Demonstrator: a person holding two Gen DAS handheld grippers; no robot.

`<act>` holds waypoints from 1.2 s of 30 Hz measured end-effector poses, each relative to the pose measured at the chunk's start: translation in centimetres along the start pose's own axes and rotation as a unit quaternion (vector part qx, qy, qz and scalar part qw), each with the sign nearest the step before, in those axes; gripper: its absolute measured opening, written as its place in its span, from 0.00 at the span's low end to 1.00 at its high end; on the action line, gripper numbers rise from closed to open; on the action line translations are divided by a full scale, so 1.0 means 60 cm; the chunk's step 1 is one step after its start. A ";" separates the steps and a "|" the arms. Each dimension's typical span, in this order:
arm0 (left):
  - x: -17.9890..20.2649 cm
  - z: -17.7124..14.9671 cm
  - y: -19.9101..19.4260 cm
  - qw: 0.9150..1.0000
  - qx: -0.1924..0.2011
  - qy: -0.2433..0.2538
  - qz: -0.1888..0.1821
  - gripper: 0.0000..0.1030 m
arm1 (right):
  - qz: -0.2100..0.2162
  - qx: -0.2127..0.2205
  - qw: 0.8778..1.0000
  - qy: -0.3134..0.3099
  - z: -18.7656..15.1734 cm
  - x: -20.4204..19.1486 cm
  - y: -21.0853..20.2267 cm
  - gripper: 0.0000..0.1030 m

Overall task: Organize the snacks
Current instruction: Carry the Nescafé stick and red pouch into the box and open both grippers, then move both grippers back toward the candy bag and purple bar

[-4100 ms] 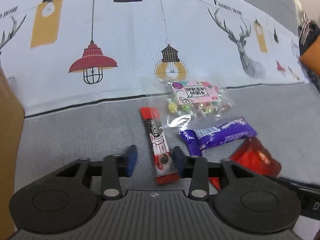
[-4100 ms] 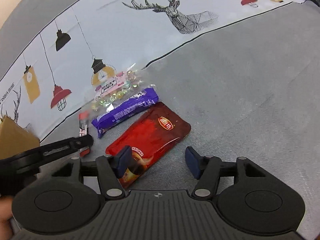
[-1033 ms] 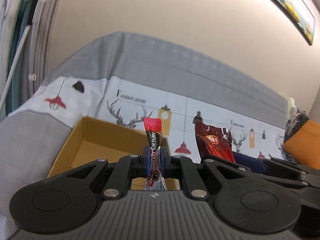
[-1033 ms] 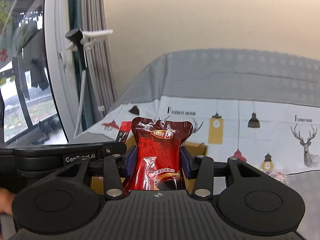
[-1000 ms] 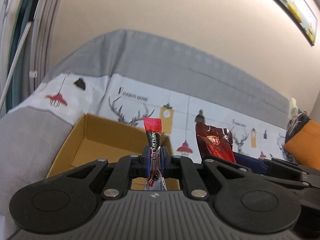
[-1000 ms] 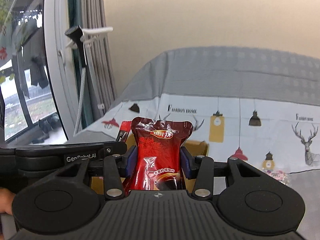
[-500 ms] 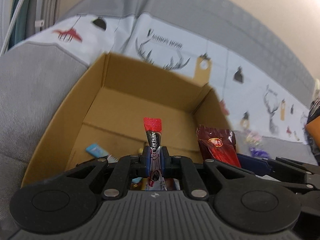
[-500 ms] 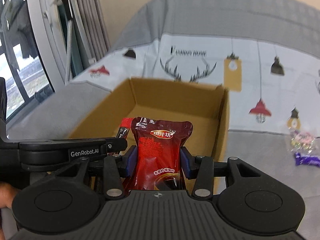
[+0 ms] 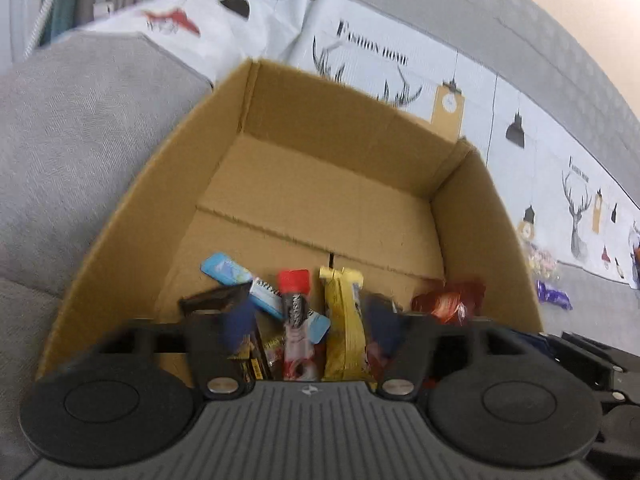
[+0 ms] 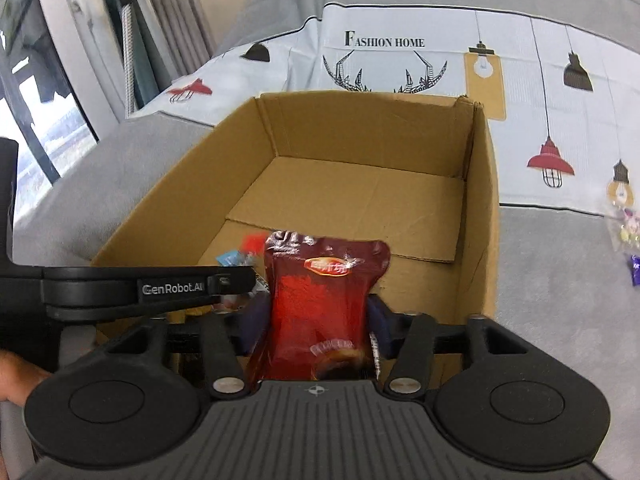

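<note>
- Here we have both tongs tilted down over the near rim of the open cardboard box [image 9: 472, 216], which sits on a grey fabric cover with a white printed band of lamps and antlers behind it.
- Our left tongs [image 9: 310, 322] are opening: the blue pads stand apart, and the red-topped coffee stick [image 9: 295, 312] stands loose between them, touching neither pad that we can see.
- Our right tongs [image 10: 316, 326] are opening too; the red pouch [image 10: 320, 304] stands between the pads, blurred, and a thin gap shows at the right pad.
- Inside the box, the far half of the floor is bare cardboard with a flap seam across it, leaving open room beyond the snacks; the four walls are plain, corrugated and upright.
- The left wrist view alone shows the pile at the box's near wall: a light blue packet [image 9: 240, 280], a yellow wrapper [image 9: 346, 320] and a dark packet [image 9: 212, 300].
- It also shows a purple bar [image 9: 554, 294] and a clear candy bag [image 9: 542, 256] lying outside the box's right wall on the cover.
- The right wrist view alone shows curtains and a window beyond the box's left wall, and the left tool's black body [image 10: 132, 288] crossing that wall's near end.
</note>
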State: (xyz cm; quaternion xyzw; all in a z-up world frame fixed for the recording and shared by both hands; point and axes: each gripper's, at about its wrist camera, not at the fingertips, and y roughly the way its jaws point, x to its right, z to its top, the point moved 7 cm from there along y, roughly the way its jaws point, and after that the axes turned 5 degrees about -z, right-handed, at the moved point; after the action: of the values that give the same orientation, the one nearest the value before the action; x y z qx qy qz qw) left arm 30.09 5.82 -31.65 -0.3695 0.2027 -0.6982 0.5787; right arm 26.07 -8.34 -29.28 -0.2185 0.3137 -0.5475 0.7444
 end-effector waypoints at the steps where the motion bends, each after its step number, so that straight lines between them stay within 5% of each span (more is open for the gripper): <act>1: 0.008 0.003 -0.007 1.000 0.007 0.008 0.002 0.78 | 0.008 0.007 1.000 0.001 0.003 0.002 -0.008 0.69; 13: 0.186 0.005 -0.030 0.995 0.035 0.093 -0.016 0.94 | 0.009 0.080 0.996 0.043 -0.001 0.125 -0.117 0.83; 26: 0.409 -0.034 0.070 0.986 0.005 0.162 -0.031 0.97 | -0.053 0.129 0.984 0.108 -0.032 0.390 -0.190 0.87; 33: 0.494 -0.020 0.163 0.981 0.007 0.180 -0.067 0.97 | -0.125 0.148 0.978 0.079 -0.027 0.538 -0.133 0.93; 36: 0.516 -0.012 0.226 0.982 -0.002 0.174 -0.079 0.97 | -0.137 0.093 0.979 0.120 -0.031 0.602 -0.068 0.85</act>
State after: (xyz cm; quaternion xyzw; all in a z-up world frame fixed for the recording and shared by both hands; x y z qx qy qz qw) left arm 36.69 -27.28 -33.05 -0.2581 0.2721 -0.7950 0.4768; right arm 29.35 -43.95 -36.09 -0.1219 0.3158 -0.6936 0.6359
